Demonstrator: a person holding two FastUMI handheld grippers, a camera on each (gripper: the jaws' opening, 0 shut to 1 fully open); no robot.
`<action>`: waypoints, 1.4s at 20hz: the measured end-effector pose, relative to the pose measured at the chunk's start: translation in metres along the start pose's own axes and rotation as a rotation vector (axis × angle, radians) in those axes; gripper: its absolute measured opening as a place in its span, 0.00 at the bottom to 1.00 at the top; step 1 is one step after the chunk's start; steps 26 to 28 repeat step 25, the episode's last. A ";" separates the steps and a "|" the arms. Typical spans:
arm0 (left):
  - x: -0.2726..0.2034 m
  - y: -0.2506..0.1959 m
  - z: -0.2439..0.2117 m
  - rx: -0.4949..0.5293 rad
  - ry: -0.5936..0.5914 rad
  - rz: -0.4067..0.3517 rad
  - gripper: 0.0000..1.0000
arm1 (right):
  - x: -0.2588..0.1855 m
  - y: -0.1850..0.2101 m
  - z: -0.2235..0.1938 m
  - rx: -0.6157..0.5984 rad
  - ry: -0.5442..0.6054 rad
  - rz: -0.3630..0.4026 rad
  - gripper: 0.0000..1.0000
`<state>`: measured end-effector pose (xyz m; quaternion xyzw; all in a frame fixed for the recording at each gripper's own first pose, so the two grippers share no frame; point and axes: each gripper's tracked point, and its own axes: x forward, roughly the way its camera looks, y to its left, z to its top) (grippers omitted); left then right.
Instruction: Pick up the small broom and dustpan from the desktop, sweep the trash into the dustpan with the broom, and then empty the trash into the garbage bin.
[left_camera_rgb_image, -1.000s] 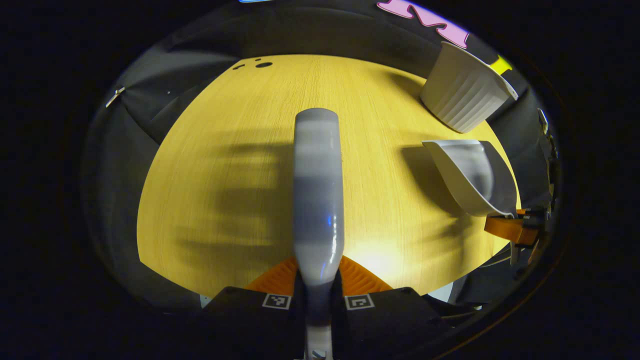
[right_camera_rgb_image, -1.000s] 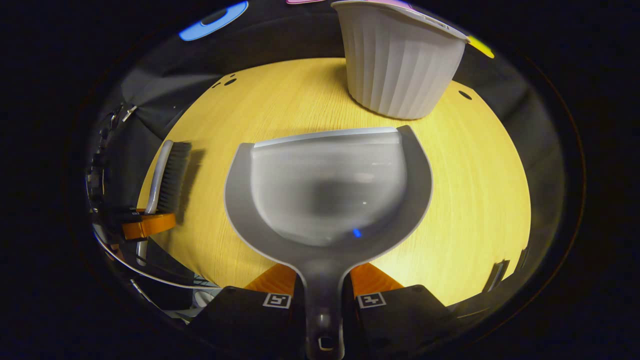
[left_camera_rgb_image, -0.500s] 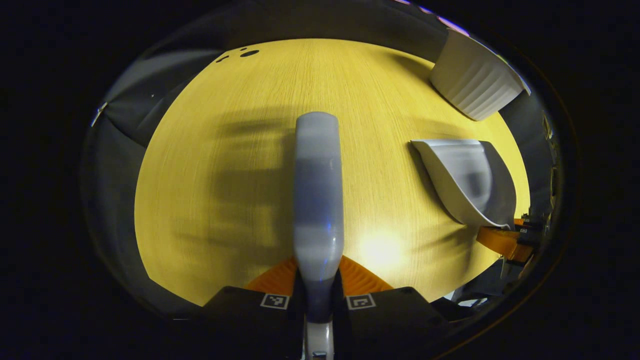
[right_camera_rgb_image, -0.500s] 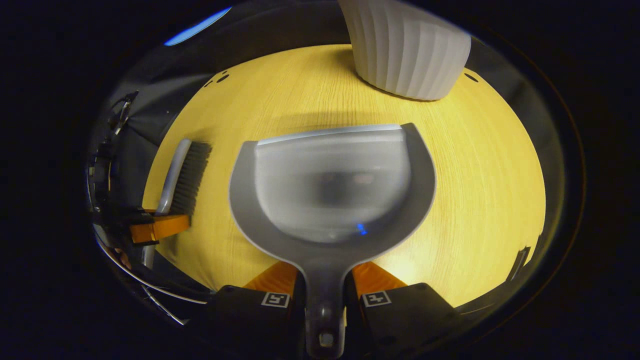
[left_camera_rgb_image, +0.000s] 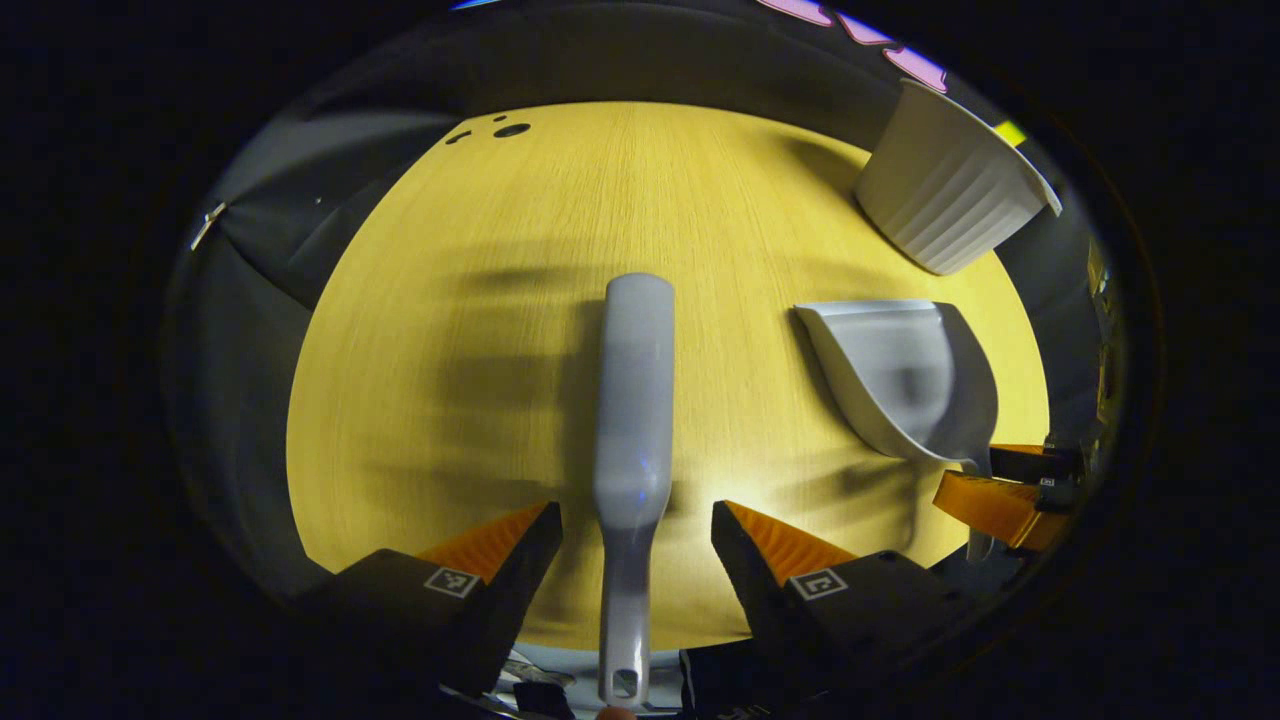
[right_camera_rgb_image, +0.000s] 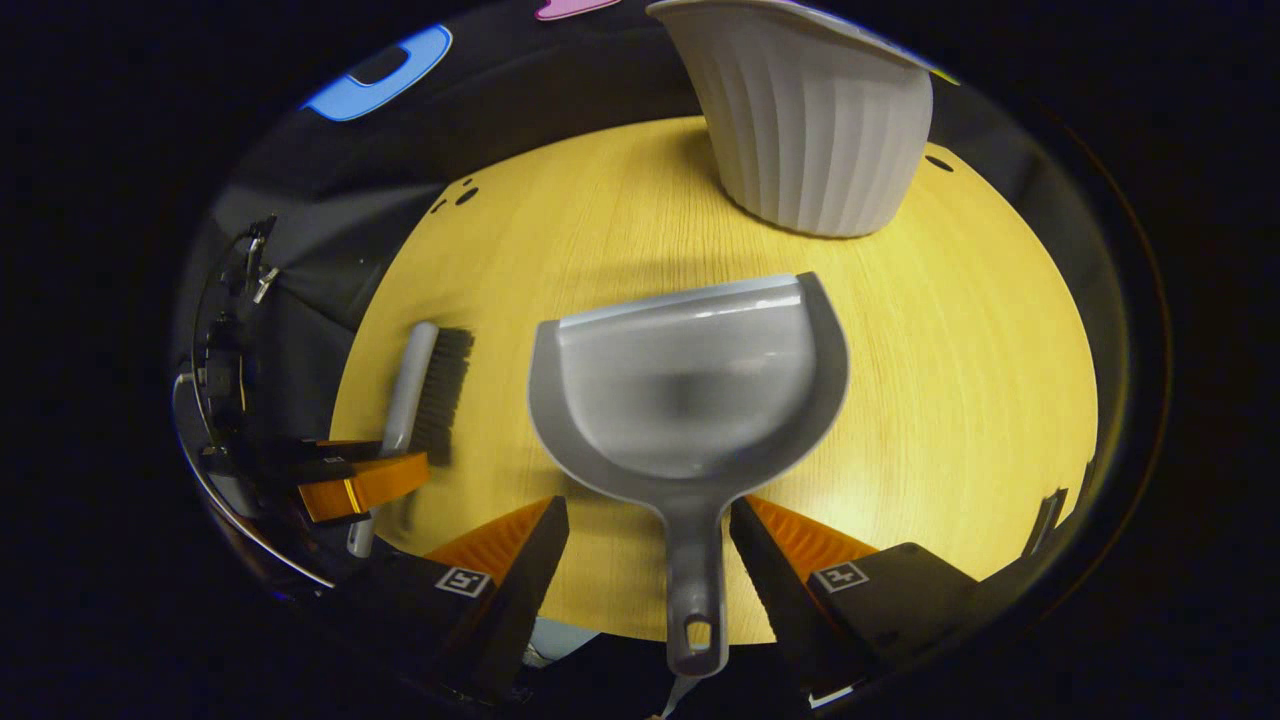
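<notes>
Broom (left_camera_rgb_image: 634, 400): lies on the yellow wooden tabletop (left_camera_rgb_image: 450, 300); I see it straight ahead in the left gripper view, its handle running back between my left fingers, with its hanging hole near the tabletop's near edge.
Left gripper (left_camera_rgb_image: 636, 530): my fingers are spread apart, one on each side of the broom handle, with a clear gap on both sides; neither touches it.
Dustpan (right_camera_rgb_image: 690, 400): sits flat on the tabletop in the right gripper view, its mouth pointing away from me toward the bin, its handle coming back between my right fingers.
Right gripper (right_camera_rgb_image: 650, 525): fingers apart, flanking the dustpan handle without touching it.
Garbage bin (right_camera_rgb_image: 815, 130): white and ribbed, upright at the far side of the tabletop, beyond the dustpan's front lip and apart from it.
Broom from the right gripper view: bristles face the dustpan, and it lies well to that view's left, with the other gripper at its handle end.
Dustpan from the left gripper view: to that view's right, the bin farther off behind it.
</notes>
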<state>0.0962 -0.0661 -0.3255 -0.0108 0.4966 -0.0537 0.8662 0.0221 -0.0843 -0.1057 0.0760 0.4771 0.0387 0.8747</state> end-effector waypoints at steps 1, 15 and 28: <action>-0.012 -0.002 0.000 -0.014 -0.018 -0.010 0.96 | -0.012 0.003 0.007 -0.004 -0.032 0.006 0.99; -0.206 -0.032 0.049 -0.024 -0.739 0.078 0.96 | -0.182 0.025 0.099 -0.183 -0.706 -0.025 0.99; -0.245 -0.066 0.039 0.026 -0.938 0.076 0.96 | -0.199 0.015 0.078 -0.232 -0.792 -0.073 0.98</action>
